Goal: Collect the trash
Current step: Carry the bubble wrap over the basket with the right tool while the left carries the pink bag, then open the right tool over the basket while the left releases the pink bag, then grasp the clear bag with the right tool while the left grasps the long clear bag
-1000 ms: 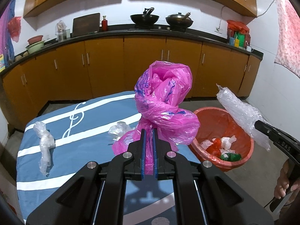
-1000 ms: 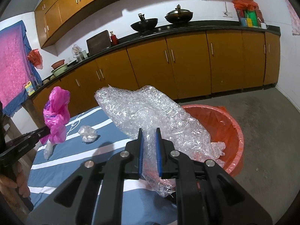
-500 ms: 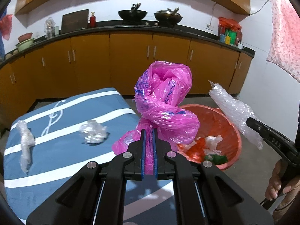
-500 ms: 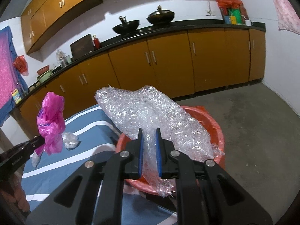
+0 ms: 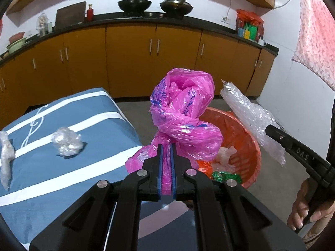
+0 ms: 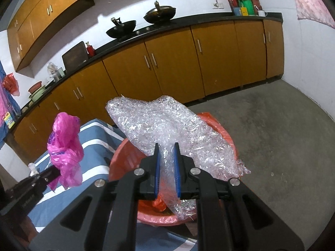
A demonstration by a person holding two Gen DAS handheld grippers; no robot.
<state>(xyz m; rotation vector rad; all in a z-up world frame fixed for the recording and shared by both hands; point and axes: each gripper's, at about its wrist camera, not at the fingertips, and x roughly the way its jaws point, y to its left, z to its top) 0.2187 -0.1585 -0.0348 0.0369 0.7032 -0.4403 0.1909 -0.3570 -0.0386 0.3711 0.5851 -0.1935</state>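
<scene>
My left gripper [image 5: 166, 148] is shut on a knotted pink plastic bag [image 5: 184, 117], held in the air at the table's right edge, beside the orange basket [image 5: 249, 138]. My right gripper [image 6: 166, 147] is shut on a sheet of clear bubble wrap [image 6: 167, 125], which hangs over the orange basket [image 6: 228, 138]. In the left wrist view the bubble wrap [image 5: 249, 117] and the right gripper [image 5: 270, 128] appear at the right, above the basket. The pink bag [image 6: 65, 146] shows at the left of the right wrist view. The basket holds white, red and green scraps.
The table wears a blue cloth with white stripes [image 5: 62, 167]. A crumpled clear plastic ball [image 5: 66, 141] and a twisted clear wrap [image 5: 6, 156] lie on it. Orange cabinets [image 5: 146, 62] and a black counter with two woks stand behind. A concrete floor [image 6: 272, 129] surrounds the basket.
Both grippers have moved right toward the basket with their loads. The table has slid left in the left wrist view; the bubble wrap now hangs over the basket's middle.
</scene>
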